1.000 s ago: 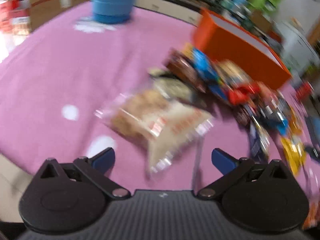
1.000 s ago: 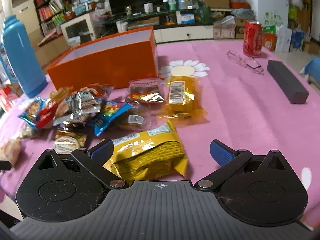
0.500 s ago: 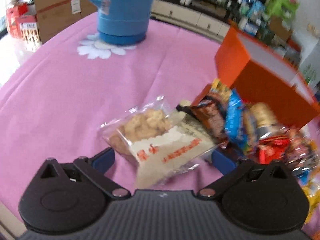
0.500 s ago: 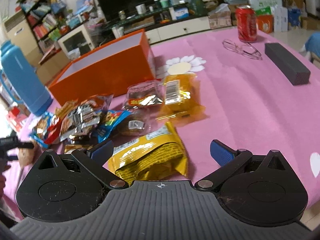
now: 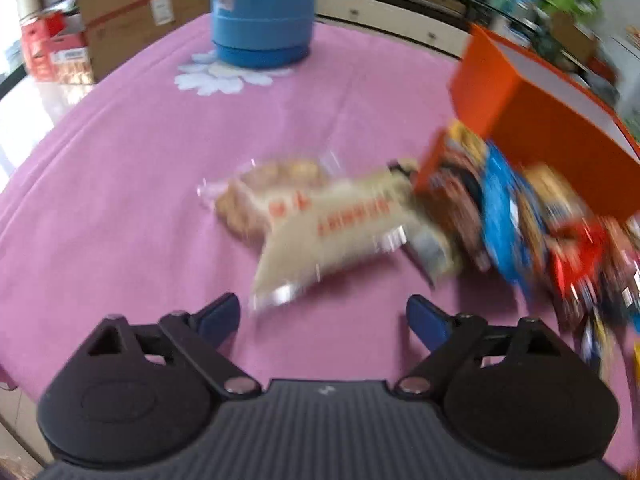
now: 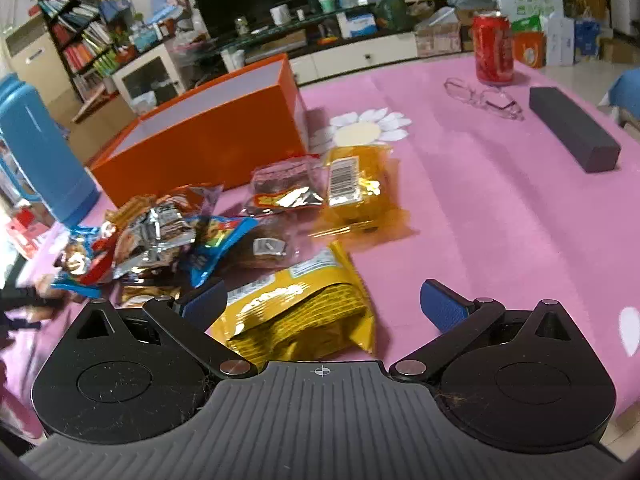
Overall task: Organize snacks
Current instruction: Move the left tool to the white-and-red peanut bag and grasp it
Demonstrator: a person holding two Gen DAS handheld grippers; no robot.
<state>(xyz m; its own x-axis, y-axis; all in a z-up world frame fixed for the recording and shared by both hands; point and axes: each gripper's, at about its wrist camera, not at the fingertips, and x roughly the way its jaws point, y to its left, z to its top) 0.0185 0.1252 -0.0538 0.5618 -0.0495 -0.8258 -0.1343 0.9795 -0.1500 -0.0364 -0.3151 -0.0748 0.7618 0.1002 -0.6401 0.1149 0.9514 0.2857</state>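
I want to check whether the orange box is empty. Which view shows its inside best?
The right wrist view: the orange box shows its open top and pale inner walls, though not its floor. The left wrist view shows only a blurred corner.

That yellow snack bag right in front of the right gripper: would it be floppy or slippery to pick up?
Probably floppy: the yellow snack bag looks creased and puffed, so it may crumple between the open right gripper fingers. Its glossy film suggests it might slip. It looks light, so a push would likely slide it across the pink tablecloth.

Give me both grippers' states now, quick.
Left gripper: open, jaws just closing, cookie packet ahead, not gripped.
Right gripper: open over yellow snack bag, not gripping.
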